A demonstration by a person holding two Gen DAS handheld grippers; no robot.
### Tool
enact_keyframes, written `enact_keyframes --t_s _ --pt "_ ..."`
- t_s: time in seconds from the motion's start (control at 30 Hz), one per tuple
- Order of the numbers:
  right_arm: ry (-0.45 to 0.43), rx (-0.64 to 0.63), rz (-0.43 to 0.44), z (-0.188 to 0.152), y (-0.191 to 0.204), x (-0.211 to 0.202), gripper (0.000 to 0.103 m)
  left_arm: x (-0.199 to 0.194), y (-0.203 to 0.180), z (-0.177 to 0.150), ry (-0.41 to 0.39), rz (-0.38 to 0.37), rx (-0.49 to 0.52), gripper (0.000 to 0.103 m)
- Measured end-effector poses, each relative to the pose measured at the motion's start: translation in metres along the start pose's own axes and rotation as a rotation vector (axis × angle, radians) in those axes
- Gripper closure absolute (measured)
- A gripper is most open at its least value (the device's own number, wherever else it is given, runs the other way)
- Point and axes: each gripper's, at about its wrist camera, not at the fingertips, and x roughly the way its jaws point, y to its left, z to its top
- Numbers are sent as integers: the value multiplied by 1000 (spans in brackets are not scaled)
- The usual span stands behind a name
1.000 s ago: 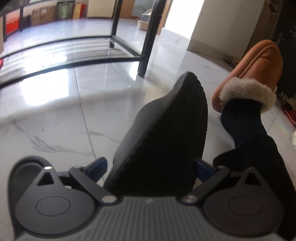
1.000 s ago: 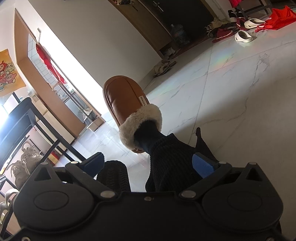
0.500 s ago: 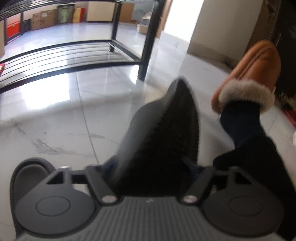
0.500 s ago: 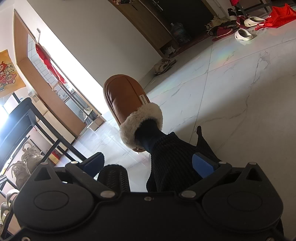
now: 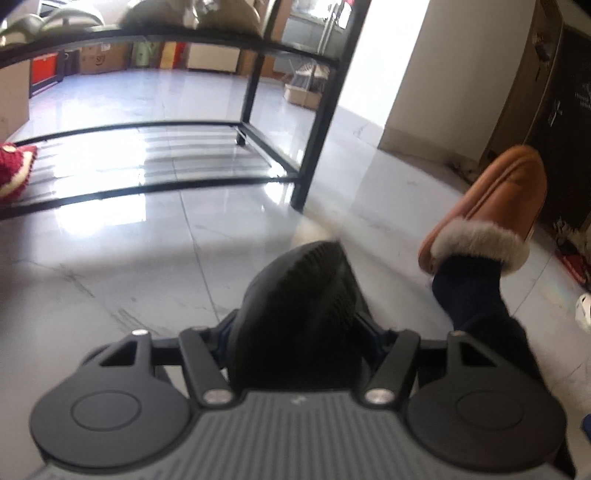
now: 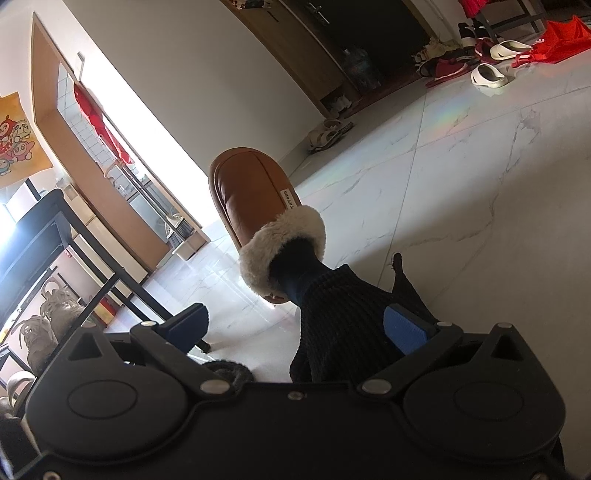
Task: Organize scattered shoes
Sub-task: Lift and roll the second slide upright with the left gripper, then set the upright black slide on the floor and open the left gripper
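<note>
My left gripper (image 5: 295,326) is shut on a black ribbed slipper (image 5: 295,280), which points away from the camera and is held off the white floor. The slipper hides the pads. Ahead stands a black metal shoe rack (image 5: 317,110) with a bare lower shelf. My right gripper (image 6: 297,325) is open, its blue pads (image 6: 402,328) wide apart with nothing pressed between them. Beyond it a person's leg in dark trousers wears a brown fur-lined slipper (image 6: 251,192), also visible on the right as the brown slipper (image 5: 495,206).
A red slipper (image 5: 13,166) lies at the left end of the lower shelf, and pale shoes (image 5: 192,14) sit on the shelf above. White slippers (image 6: 487,75), sandals (image 6: 325,134) and a red bag (image 6: 557,40) lie by the far wall. A dark fuzzy rim (image 6: 225,371) shows low down.
The left jaws closed onto the black slipper and lifted it; that view rose, so the rack's upper shelf now shows. The right gripper has not moved.
</note>
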Motion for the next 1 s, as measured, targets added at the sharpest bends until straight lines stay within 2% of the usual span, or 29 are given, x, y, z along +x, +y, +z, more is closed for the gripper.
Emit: enact_keyframes --t_s 0.3,0.5,0.77,0.9,1.0 --pt "-3 -14 -5 -2 1 0 0 -68 33 41 -148 47 -29 45" --pt "15 -5 -16 -2 -1 1 0 -138 70 44 -239 112 -7 51" --pt "36 -48 -44 -6 3 0 0 -196 129 28 -282 217 -70 51" --pt "53 -55 -51 -6 3 1 0 -217 154 13 -269 211 -57 51" --pt "54 -73 -60 -7 6 0 0 -224 154 -2 -246 187 -29 51"
